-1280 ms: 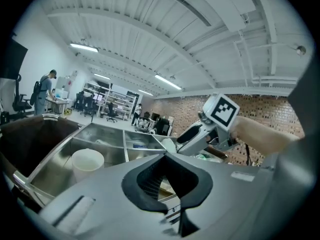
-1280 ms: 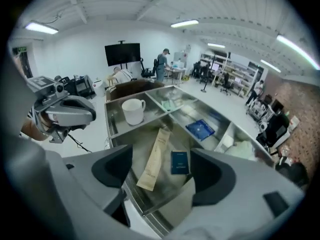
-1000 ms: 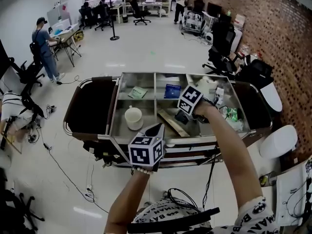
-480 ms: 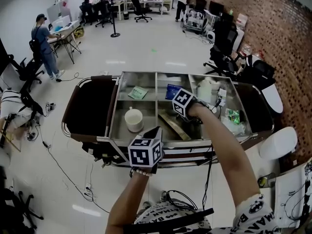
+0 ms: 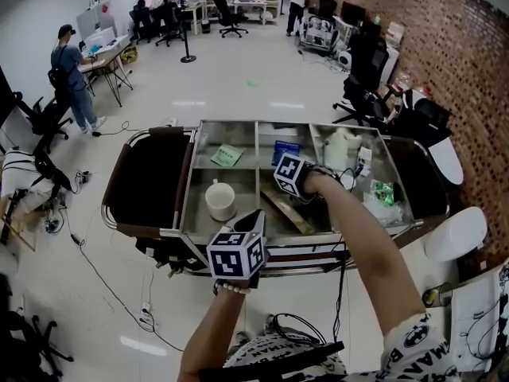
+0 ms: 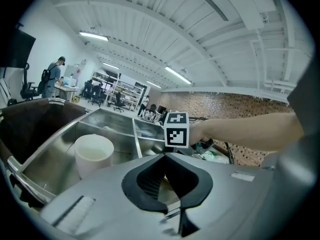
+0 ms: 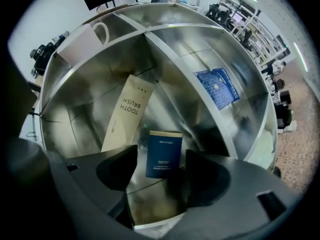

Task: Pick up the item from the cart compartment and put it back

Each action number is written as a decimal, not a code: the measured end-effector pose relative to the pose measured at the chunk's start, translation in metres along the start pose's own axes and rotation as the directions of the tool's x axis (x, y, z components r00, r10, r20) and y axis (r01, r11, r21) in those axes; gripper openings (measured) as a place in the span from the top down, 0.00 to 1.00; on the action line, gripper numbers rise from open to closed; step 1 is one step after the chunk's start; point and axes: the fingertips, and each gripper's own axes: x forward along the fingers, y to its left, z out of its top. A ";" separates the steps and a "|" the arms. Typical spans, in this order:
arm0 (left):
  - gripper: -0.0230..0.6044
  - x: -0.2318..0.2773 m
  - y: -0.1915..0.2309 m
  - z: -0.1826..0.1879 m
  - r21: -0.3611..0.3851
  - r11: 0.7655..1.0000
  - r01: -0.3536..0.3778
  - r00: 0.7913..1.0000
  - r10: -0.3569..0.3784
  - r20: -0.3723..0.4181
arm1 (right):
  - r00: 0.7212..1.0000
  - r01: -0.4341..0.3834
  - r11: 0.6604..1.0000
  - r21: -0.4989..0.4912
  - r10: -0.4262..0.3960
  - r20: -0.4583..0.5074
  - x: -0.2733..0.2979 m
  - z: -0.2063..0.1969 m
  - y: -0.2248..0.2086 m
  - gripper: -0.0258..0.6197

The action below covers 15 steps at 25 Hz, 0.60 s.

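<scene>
1. The dark blue box (image 7: 164, 154) lies on the floor of a cart (image 7: 180, 29) compartment. It sits directly between the right gripper's (image 7: 161, 176) two jaws, with a gap on either side.
2. The box's pale print is too small to read. The tan carton (image 7: 127, 114) just beyond the left-hand jaw reads "TOOTH BRUSH".
3. The right jaws stand wide and have just been closing; neither pad presses the box.
4. The left gripper's (image 6: 165, 155) jaw tips meet on nothing, and a white cup (image 6: 93, 153) is ahead to their left.
</scene>
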 end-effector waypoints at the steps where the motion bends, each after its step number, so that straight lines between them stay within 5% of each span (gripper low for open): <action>1: 0.97 -0.001 0.000 0.000 -0.003 1.000 0.000 1.000 0.000 0.003 | 1.000 0.002 1.000 -0.009 -0.002 -0.010 0.000 0.000 0.000 0.52; 15: 0.97 -0.016 0.013 -0.006 -0.032 0.999 -0.009 1.000 0.010 0.022 | 0.998 0.029 0.999 -0.040 -0.031 -0.061 0.011 0.005 -0.005 0.47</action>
